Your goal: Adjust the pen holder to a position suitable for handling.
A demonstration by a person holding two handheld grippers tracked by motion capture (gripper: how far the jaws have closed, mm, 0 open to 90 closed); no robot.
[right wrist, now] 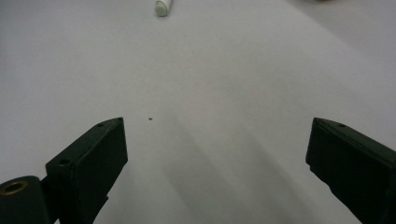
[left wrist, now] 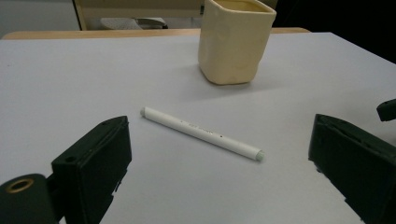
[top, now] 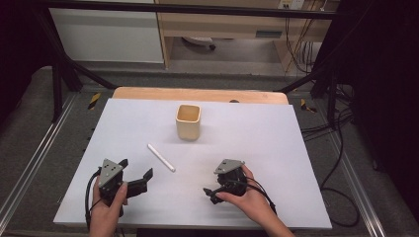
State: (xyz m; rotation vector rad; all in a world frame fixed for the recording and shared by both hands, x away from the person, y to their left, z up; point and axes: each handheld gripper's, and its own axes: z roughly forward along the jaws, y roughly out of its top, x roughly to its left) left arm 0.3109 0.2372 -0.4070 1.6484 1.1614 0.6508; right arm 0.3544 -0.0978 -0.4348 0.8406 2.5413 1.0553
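Two grippers sit low over the near part of the bench (top: 276,148), and each one is held in a hand. We see the left gripper (top: 137,174) close to the near left corner, and its jaws are spread wide with nothing between them. In the left gripper view the two black jaws stand far apart at the bottom, and the white pen (left wrist: 201,133) lies on the bench just past them, in the gap we look through. The jaws do not touch the pen. From the high view the pen (top: 161,157) lies flat near the middle of the bench, a bit toward the left edge, and it points on a slant, with one end toward the far left corner and the other toward the near right corner. Past the pen, closer to the far edge, stands a cream cup (top: 188,121). It is upright and its top is open. The cup and the pen are apart. We see the right gripper (top: 211,192) near the near edge, right of the middle, well apart from the pen. In the right gripper view its jaws are wide open too and hold nothing, and we see only bare bench between them. One round end of the pen (right wrist: 163,6) peeks in at the top of that view. The bench top is pale, with a strip of wood along the far edge.
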